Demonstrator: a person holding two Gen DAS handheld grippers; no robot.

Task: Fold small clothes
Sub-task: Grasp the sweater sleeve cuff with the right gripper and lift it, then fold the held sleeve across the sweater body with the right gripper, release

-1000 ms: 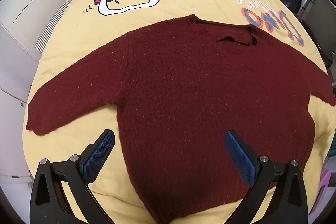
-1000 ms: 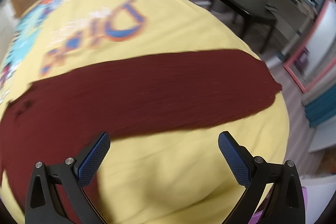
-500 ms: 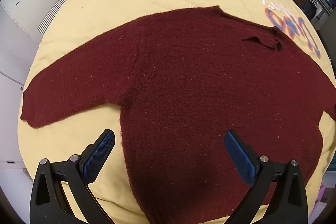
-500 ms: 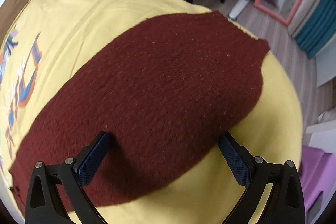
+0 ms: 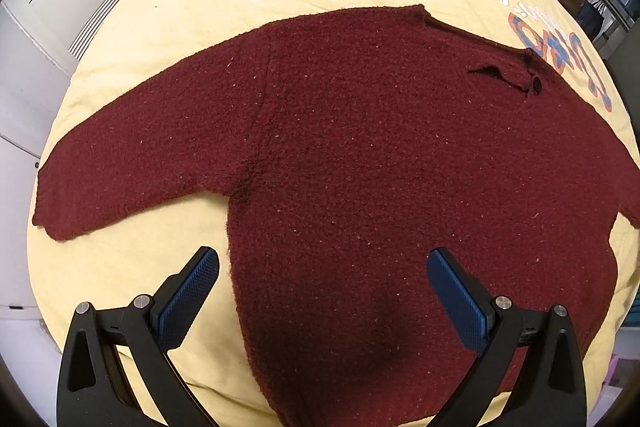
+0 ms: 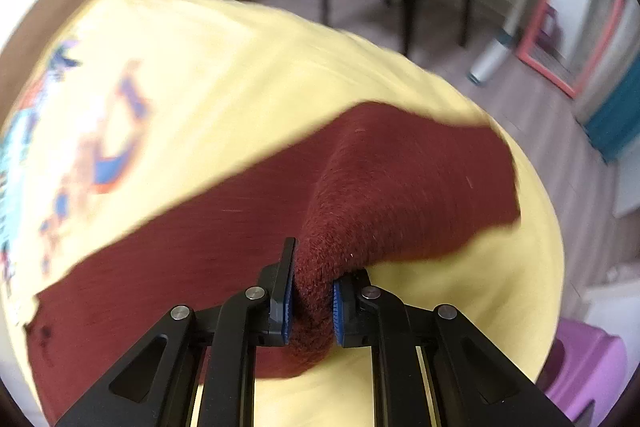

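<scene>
Sweater [image 5: 380, 167] flat on bedspread [image 5: 132, 267] | left gripper [image 5: 322, 291] jaws wide | right gripper [image 6: 312, 301] jaws pinching sleeve [image 6: 400, 195]

The sweater [image 5: 360, 167] is a fuzzy, nubby dark-red knit, totally matt, with little pale flecks of lint all over it. The bedspread [image 5: 160, 39] under it looks like soft yellow cotton, lightly crinkled, with a flat printed cartoon on top. Left gripper [image 5: 322, 291] is matt black plastic with shiny metal bolts, and its pads [image 5: 188, 297] are blue rubber with a fine grid texture. Same build on the right gripper [image 6: 312, 303]. The floor [image 6: 560, 131] looks like wood-grain laminate.
</scene>
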